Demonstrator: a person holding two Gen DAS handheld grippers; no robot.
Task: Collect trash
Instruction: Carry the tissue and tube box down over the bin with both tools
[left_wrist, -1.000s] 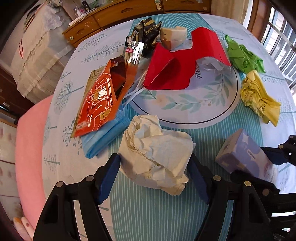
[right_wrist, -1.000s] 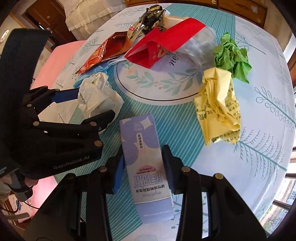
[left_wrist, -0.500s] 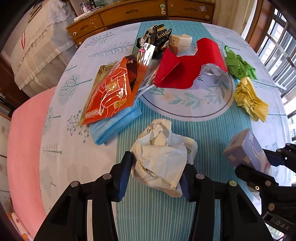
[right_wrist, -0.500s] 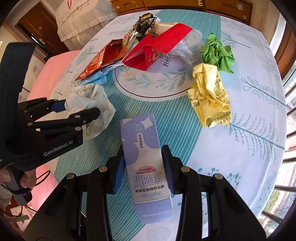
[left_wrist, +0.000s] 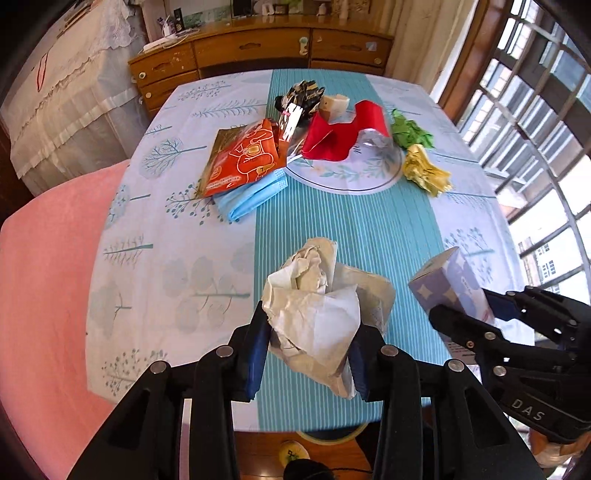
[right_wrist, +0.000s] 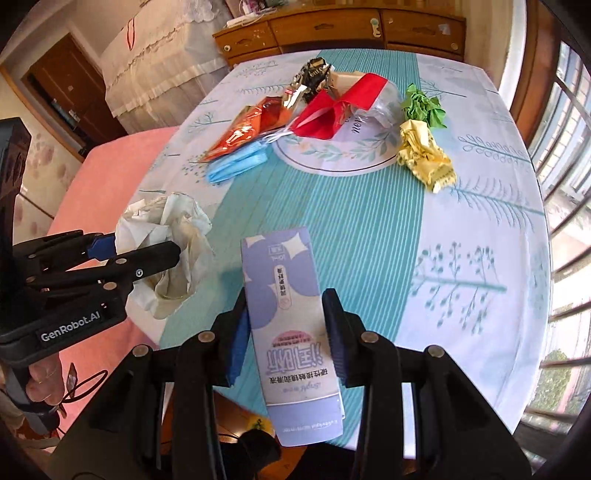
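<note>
The left gripper (left_wrist: 308, 354) has just closed on crumpled white paper (left_wrist: 317, 306); the right gripper (right_wrist: 286, 339) clamps a lavender carton (right_wrist: 291, 325), both above the worktop's (left_wrist: 332, 221) near edge. Wrappers, a blue mask (left_wrist: 251, 195) and paper wads remain at the far end.

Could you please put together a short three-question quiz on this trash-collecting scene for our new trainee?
1. True or false: the left gripper is shut on the crumpled white paper.
2. What does the right gripper hold?
3. Which lies nearest the yellow wrapper: A blue face mask, B green paper, C orange packet?

Key: 1 true; 2 the purple box; 3 B.
</note>
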